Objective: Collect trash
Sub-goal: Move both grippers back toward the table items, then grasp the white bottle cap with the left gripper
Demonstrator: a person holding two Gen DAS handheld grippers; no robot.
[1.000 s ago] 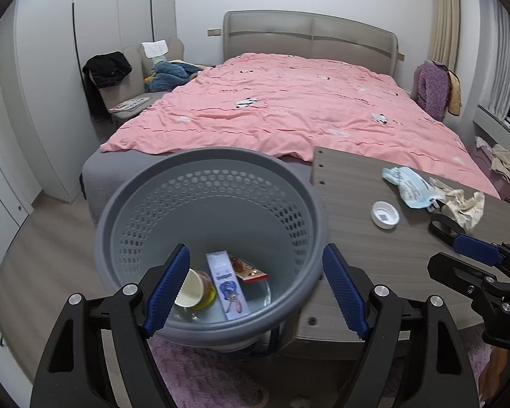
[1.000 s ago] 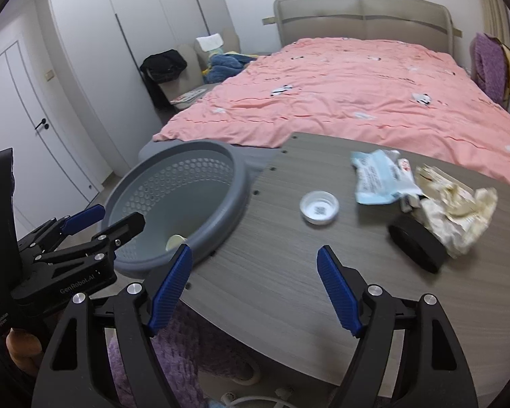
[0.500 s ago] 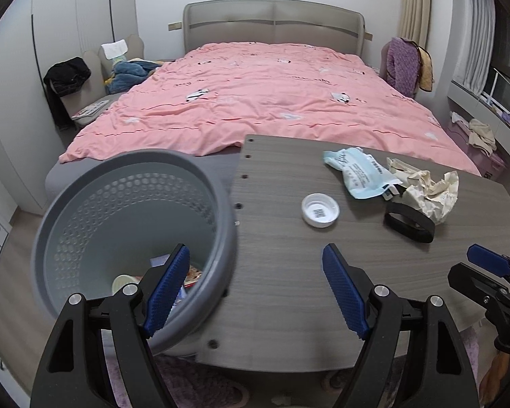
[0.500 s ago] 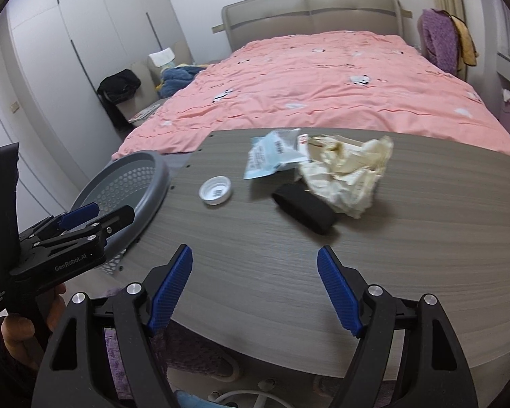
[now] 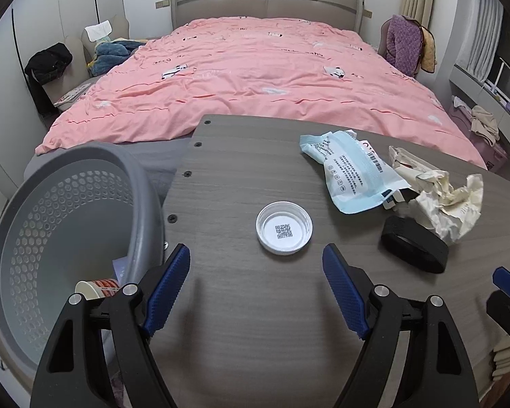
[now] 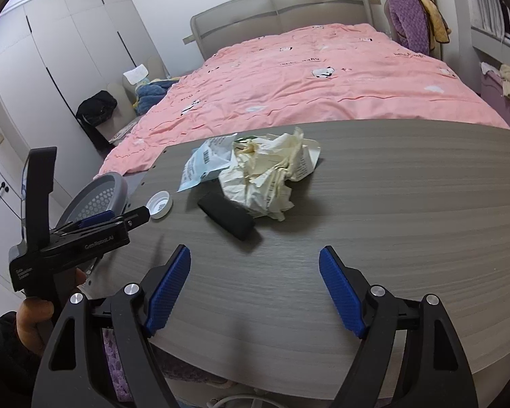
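On the grey wooden table (image 5: 248, 306) lie a white round lid (image 5: 284, 228), a light blue plastic wrapper (image 5: 352, 173), a crumpled cream paper (image 5: 442, 192) and a black band (image 5: 414, 249). My left gripper (image 5: 256, 289) is open and empty, just short of the lid. My right gripper (image 6: 255, 289) is open and empty, over the table's front, short of the black band (image 6: 226, 216) and crumpled paper (image 6: 268, 180). The grey perforated trash basket (image 5: 51, 224) stands left of the table and holds a paper cup (image 5: 91, 289).
A bed with a pink duvet (image 5: 255, 74) lies behind the table. A chair with clothes (image 5: 105, 47) stands at the back left, a purple garment (image 5: 406, 46) at the back right. The left gripper also shows in the right wrist view (image 6: 119, 221), near the lid (image 6: 159, 205).
Both grippers have swung right, away from the basket and over the table. The left gripper now faces the lid; the right one faces the band and paper. Both stay open.
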